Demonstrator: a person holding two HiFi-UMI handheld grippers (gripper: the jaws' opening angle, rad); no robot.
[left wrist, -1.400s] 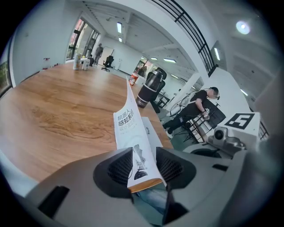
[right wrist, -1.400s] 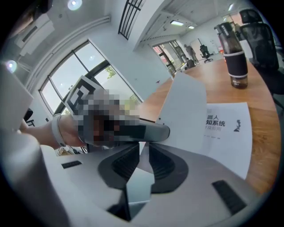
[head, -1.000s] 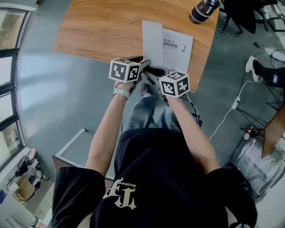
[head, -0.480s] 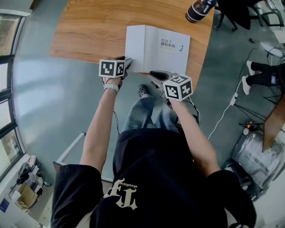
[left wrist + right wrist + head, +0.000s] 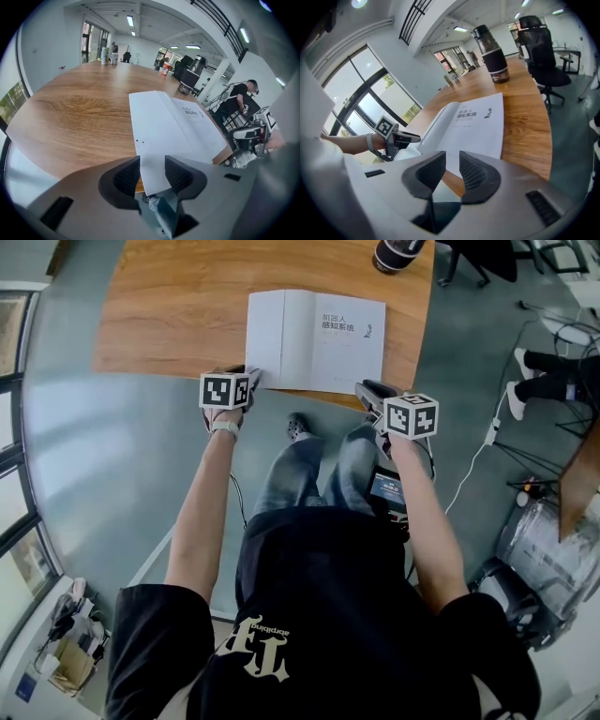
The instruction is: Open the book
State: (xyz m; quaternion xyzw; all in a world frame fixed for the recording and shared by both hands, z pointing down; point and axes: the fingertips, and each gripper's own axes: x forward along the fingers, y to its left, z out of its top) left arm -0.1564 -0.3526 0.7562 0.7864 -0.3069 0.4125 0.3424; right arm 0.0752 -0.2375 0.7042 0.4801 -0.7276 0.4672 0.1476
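Observation:
The white book [image 5: 328, 343] lies open on the wooden table [image 5: 178, 315], its cover turned flat to the left and the title page [image 5: 473, 124] facing up. My left gripper [image 5: 251, 379] is at the cover's near left corner. In the left gripper view that corner [image 5: 151, 176] shows face-on in the wide gap between the jaws [image 5: 152, 161], hanging past the table's edge, and the pads do not press on it. My right gripper [image 5: 367, 388] hovers just off the book's near right corner. Its jaws [image 5: 452, 159] have just been opening and hold nothing.
A dark bottle [image 5: 394, 254] stands at the table's far right, beyond the book. A black office chair [image 5: 546, 61] is off the table's right side. Another person [image 5: 241, 96] stands further right. Cables lie on the floor [image 5: 487, 456].
The cover has swung from upright to flat on the left, carried by my left gripper, which went left and down. My right gripper has pulled off to the right, clear of the book.

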